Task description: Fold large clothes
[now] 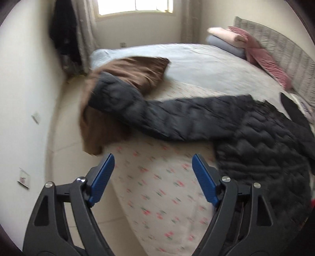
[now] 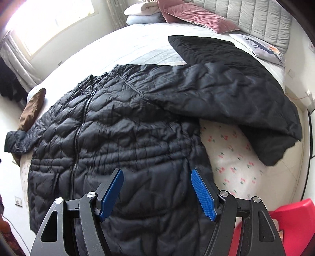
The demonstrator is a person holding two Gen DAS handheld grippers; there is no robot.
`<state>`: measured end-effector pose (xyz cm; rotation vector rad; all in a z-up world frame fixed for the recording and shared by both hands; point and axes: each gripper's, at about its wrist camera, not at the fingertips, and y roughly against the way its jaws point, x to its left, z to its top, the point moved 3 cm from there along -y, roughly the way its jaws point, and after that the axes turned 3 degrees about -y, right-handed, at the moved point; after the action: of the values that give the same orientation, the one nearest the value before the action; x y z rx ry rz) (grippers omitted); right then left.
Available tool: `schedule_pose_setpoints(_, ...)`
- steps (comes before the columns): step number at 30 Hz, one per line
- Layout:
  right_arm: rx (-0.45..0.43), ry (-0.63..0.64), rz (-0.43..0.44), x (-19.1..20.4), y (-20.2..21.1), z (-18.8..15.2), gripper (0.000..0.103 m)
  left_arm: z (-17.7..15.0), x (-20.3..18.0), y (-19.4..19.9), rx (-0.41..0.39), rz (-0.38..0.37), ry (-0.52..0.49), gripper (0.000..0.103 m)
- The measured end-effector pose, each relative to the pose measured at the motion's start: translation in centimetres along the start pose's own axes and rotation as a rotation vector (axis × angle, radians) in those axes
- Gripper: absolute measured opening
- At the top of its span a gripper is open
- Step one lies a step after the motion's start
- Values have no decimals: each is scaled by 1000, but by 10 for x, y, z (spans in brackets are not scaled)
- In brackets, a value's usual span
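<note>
jacket (image 2: 126,126): spread front-up on the bed (image 2: 236,157)
far sleeve (image 1: 157,116): lies over the cushion (image 1: 137,70) at the bed's edge
pillows (image 2: 196,17): against the headboard (image 2: 256,17), behind the jacket

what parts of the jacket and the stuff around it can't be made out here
- Black quilted jacket: hem hidden behind the right gripper in the right wrist view.
- Jacket body: cut off by the frame edge in the left wrist view, and motion-blurred.
- Brown garment: mostly hidden under the jacket sleeve; type unclear.

Black quilted jacket (image 2: 128,128), cherry-print sheet (image 2: 232,155), brown garment (image 1: 137,72)
</note>
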<state>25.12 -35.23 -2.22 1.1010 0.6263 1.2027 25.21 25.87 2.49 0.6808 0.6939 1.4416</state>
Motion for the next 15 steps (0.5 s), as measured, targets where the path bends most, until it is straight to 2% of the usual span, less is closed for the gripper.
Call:
schedule_pose_setpoints(2, 12, 6, 5, -10, 7, -19, 76, -27, -27, -10, 87, -163, -5, 81)
schedule_pose_setpoints(5, 39, 24, 12, -27, 4, -52, 78, -73, -58, -24, 208, -338, -13, 81)
schedule_pose_setpoints(8, 87, 37, 29, -43, -12, -87, 79, -108, -73, -33, 300, -425, -28, 81)
schedule_pose_setpoints(11, 137, -2, 87, -58, -32, -120, 79, -138, -82, -40, 375, -457, -42, 81)
schedule_pose_setpoints(14, 155, -57, 161, -64, -48, -138, 77, -154, -84, -33, 377, -538, -14, 80)
schedule_pose_setpoints(15, 147, -71, 194, -64, -52, -143, 73, -156, -87, -28, 377, -575, -6, 71)
